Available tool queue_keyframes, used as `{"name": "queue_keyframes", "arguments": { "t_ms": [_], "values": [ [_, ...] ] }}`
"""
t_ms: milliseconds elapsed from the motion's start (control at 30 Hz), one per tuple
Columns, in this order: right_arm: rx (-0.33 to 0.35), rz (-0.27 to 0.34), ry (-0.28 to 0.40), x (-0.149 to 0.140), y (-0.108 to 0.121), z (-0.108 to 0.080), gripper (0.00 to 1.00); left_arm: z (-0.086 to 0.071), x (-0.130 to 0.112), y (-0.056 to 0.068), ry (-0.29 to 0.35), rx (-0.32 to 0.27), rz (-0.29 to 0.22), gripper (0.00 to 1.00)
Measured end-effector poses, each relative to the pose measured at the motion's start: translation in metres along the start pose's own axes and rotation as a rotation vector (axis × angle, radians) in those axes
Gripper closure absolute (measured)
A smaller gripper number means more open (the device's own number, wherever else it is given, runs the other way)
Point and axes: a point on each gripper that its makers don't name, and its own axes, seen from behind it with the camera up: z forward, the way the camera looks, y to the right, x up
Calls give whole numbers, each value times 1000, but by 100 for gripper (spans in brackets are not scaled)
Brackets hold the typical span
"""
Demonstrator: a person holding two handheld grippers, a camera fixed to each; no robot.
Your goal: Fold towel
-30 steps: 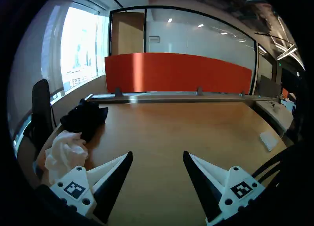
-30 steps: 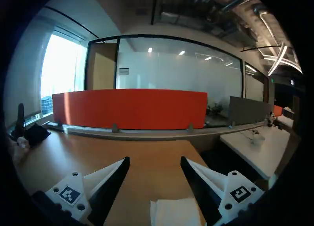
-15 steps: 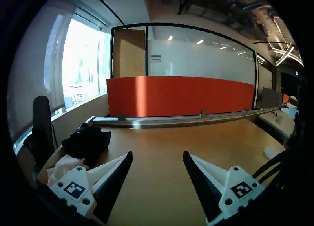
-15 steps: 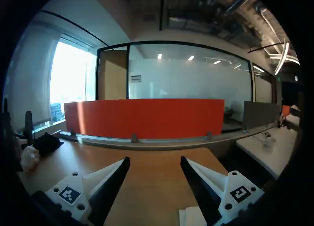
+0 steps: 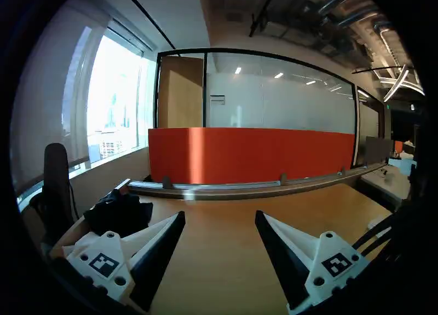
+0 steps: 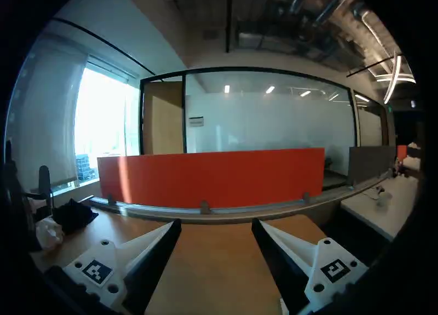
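My left gripper (image 5: 219, 213) is open and empty above a wooden table (image 5: 219, 260). A black cloth (image 5: 117, 216) lies heaped at the table's left end, just beyond the left finger. My right gripper (image 6: 215, 222) is also open, holding nothing. In the right gripper view the black cloth (image 6: 74, 215) sits far left, with a crumpled white towel (image 6: 49, 233) beside it on the near side. A sliver of a folded white towel (image 6: 282, 308) peeks out at the bottom edge by the right finger.
An orange divider panel (image 5: 249, 153) with a metal rail runs along the table's far edge. A dark chair (image 5: 56, 189) stands at the left end by the window. A second white desk (image 6: 383, 208) stands off to the right. A glass wall rises behind.
Both grippers tilted upward: table and cloths slid down in both views. The crumpled white towel dropped behind the left finger, and the folded towel nearly left the right gripper view.
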Motion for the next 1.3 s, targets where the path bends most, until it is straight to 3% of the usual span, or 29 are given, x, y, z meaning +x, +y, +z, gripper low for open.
{"name": "queue_keyframes", "arguments": {
  "t_ms": [400,700,900,1300],
  "values": [
    [-12,-4,5,13,-8,-2,0,-2,9,-8,51,21,8,5],
    [-24,-20,8,27,-22,-7,0,-5,0,-16,68,40,26,5],
    [-34,-17,16,30,-34,-11,0,-5,-12,-20,97,43,61,5],
    [-75,-8,29,15,-34,-15,0,5,-53,-28,150,54,65,6]
  ]
}}
